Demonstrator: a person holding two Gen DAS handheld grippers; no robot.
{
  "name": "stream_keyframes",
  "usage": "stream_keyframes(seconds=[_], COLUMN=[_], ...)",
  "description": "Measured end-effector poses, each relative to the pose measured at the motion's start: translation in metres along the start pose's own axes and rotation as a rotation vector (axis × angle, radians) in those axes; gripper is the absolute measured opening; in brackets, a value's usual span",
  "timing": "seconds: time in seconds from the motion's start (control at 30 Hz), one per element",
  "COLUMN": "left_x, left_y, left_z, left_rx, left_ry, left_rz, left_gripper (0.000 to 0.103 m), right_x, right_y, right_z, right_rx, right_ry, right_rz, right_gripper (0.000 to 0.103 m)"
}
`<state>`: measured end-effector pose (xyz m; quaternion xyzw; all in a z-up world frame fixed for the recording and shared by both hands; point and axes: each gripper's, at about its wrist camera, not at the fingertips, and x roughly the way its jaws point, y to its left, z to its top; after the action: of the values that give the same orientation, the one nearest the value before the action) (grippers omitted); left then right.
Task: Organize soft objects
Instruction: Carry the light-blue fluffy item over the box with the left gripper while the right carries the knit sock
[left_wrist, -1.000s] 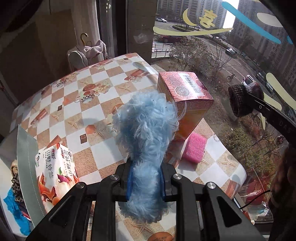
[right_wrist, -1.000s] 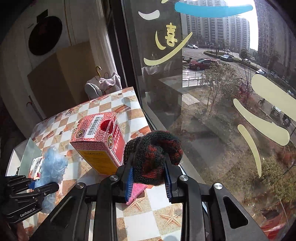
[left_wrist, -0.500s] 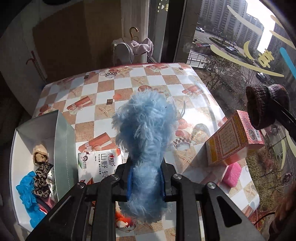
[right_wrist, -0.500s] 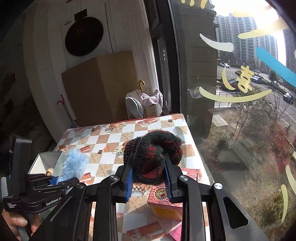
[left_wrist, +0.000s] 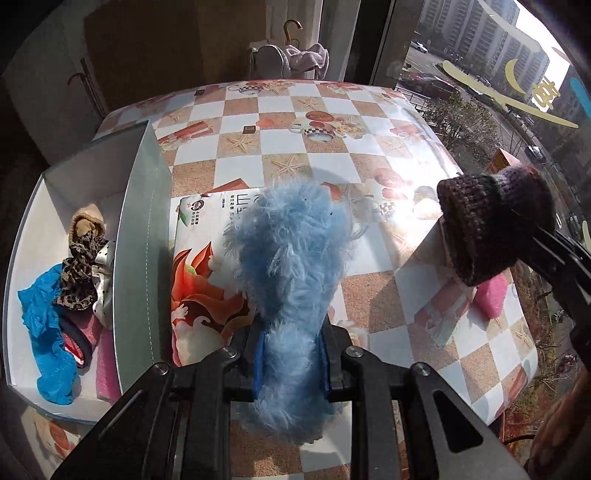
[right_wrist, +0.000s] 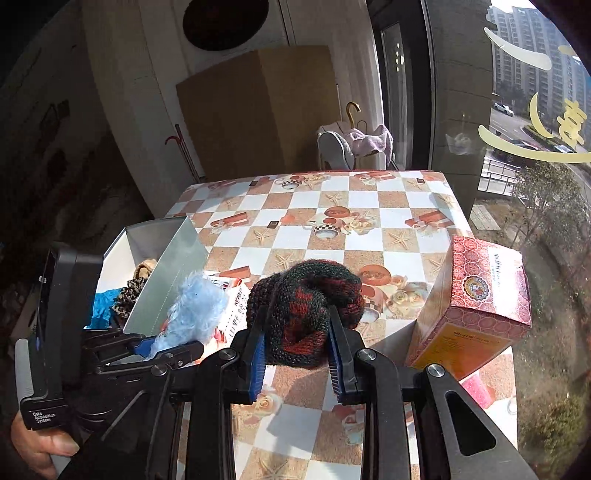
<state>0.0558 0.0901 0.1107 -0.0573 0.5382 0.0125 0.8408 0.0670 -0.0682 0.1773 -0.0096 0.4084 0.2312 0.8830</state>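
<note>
At the left edge of the checkered, starfish-printed tablecloth (left_wrist: 325, 155) stands an open white cardboard box (left_wrist: 144, 229), and inside it lie a crumpled bright blue cloth (left_wrist: 48, 332), a leopard-print scrunchie (left_wrist: 79, 273), a tan knitted piece (left_wrist: 86, 221) and something pink along the near wall. Just outside the box's right wall a flat white tissue pack with red printed artwork (left_wrist: 201, 273) rests on the cloth. The left gripper (left_wrist: 290, 363) is clamped on a fluffy light-blue plush piece (left_wrist: 291, 266), which stands up between its blue pads and hangs above the tissue pack, just beside the box. The right gripper (right_wrist: 297, 358) is squeezed tight on a dark red-and-black knitted bundle (right_wrist: 304, 310), held above the table's middle. To the right a red-patterned cardboard carton (right_wrist: 476, 306) sits near the window edge, with a pink sponge (left_wrist: 491, 295) lying beside it.
</note>
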Motion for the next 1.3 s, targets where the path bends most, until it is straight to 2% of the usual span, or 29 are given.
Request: stream_keyframes(seconds=[0.87,1.3], left_x=[-0.003,-0.015], left_y=[-0.006,0.009], left_z=[-0.03,-0.034], left_rx=[-0.011,-0.048], left_ry=[0.018,-0.009], left_rz=[-0.052,-0.031], left_gripper=[0.025,0.025], right_x=[0.007,0.011], right_y=[0.013,0.027], right_z=[-0.037,-0.041], right_rx=[0.03,0.019], right_ry=[0.077,0.088], right_rz=[0.019,0.043], right_gripper=[0.03,0.03])
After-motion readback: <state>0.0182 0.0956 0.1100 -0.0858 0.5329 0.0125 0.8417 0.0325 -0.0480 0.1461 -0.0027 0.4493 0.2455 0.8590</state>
